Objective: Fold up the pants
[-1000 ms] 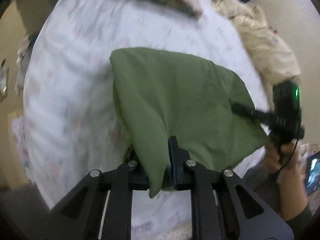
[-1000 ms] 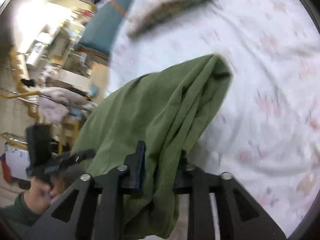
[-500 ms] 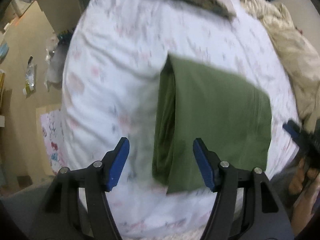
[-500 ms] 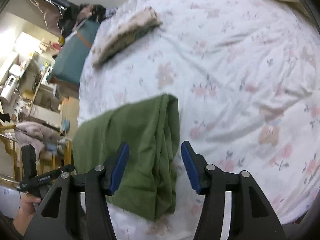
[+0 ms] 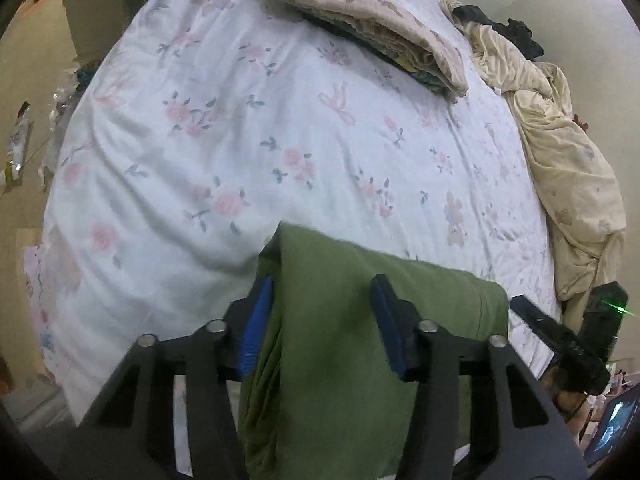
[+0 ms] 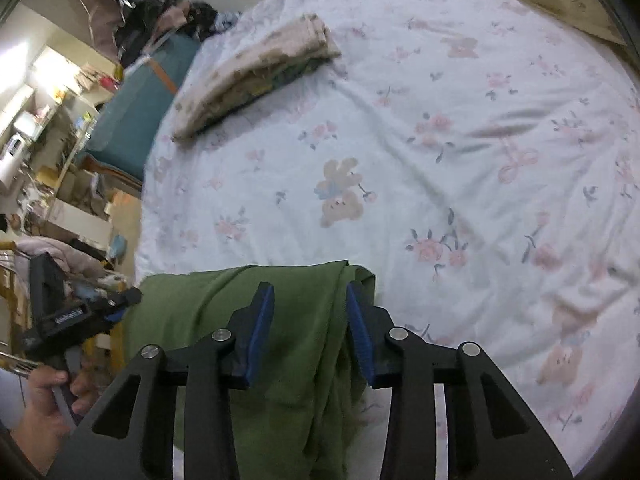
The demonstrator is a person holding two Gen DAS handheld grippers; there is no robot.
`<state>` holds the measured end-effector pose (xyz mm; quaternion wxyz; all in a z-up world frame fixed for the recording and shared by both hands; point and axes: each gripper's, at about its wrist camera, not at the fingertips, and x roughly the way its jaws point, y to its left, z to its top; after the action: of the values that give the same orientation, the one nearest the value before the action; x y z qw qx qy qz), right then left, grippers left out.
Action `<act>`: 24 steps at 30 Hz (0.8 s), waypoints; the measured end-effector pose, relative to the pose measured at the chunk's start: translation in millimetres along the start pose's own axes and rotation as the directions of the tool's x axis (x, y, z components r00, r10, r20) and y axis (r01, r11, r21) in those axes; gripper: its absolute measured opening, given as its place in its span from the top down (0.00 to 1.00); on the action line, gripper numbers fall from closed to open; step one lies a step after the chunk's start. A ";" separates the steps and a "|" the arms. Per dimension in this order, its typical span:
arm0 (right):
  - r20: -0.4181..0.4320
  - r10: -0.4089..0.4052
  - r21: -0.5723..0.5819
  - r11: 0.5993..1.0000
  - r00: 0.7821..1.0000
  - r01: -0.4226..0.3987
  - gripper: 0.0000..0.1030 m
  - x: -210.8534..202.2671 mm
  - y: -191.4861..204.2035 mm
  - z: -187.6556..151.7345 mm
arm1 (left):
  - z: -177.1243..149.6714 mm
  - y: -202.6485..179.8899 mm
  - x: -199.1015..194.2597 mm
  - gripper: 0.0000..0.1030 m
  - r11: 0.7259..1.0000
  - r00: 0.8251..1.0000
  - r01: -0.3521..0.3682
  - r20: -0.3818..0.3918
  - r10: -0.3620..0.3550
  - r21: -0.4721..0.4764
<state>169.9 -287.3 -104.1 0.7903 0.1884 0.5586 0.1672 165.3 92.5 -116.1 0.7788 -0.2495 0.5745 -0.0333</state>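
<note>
Left gripper (image 5: 322, 320) stood spread, its blue-padded fingers (image 5: 256, 326) apart and pinching nothing; the folded olive-green cotton pants (image 5: 360, 344) lay directly beneath and between them, the left pad just beside the stacked fold edge. Right gripper (image 6: 308, 330) was likewise spread and empty, straddling the bunched opposite end of the pants (image 6: 296, 360). The pants sat at the near edge of the white floral-print bedspread (image 5: 240, 140), ahead of both claws. Farther out lay a folded beige patterned cloth stack (image 5: 380, 28), and to the right a crumpled cream blanket (image 5: 568, 168).

Risk, as judged: the near end appeared to overhang the bed edge, so any drag from a pad on withdrawal could pull layers loose or tip the bundle off. The bunched right end looked uneven and might spring open.
</note>
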 end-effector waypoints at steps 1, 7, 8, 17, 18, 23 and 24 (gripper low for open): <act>-0.019 0.004 0.000 1.000 1.000 -0.004 0.76 6.9 -0.6 0.7 | 2.1 -2.4 3.4 0.68 1.000 1.000 0.007 -0.004 -0.007 0.011; 0.013 -0.001 -0.099 0.995 1.000 0.002 1.00 -2.0 15.0 -0.6 | -1.4 -18.2 -1.0 0.97 0.994 1.000 -0.028 -0.001 0.028 0.108; 0.030 0.008 -0.081 0.997 1.000 -0.006 1.00 -10.0 11.2 -1.2 | -1.3 -18.0 -3.6 0.97 0.994 1.000 -0.020 0.002 0.020 0.106; 0.020 -0.066 -0.002 0.998 0.998 0.066 0.99 -4.0 -4.8 -6.8 | -3.8 -27.4 -2.4 0.91 0.979 0.994 -0.110 0.033 0.106 0.171; 0.036 -0.092 -0.001 0.996 0.995 0.092 0.93 -8.6 -3.6 -6.9 | -4.4 -28.6 -6.2 0.84 0.975 0.990 -0.138 0.057 0.130 0.175; 0.170 -0.094 -0.122 0.986 0.981 0.116 0.90 -35.5 25.6 -9.5 | -16.5 -42.8 -37.7 0.73 0.947 0.952 -0.240 0.244 0.186 0.212; 0.170 -0.035 -0.155 0.986 0.985 0.061 0.89 -34.1 35.5 -8.4 | -20.7 -49.9 -36.9 0.73 0.947 0.961 -0.200 0.236 0.141 0.250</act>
<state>149.1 -271.5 -61.6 0.8505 0.1245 0.4798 0.1758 145.7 54.1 -66.9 0.8632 -0.0916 0.4962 -0.0168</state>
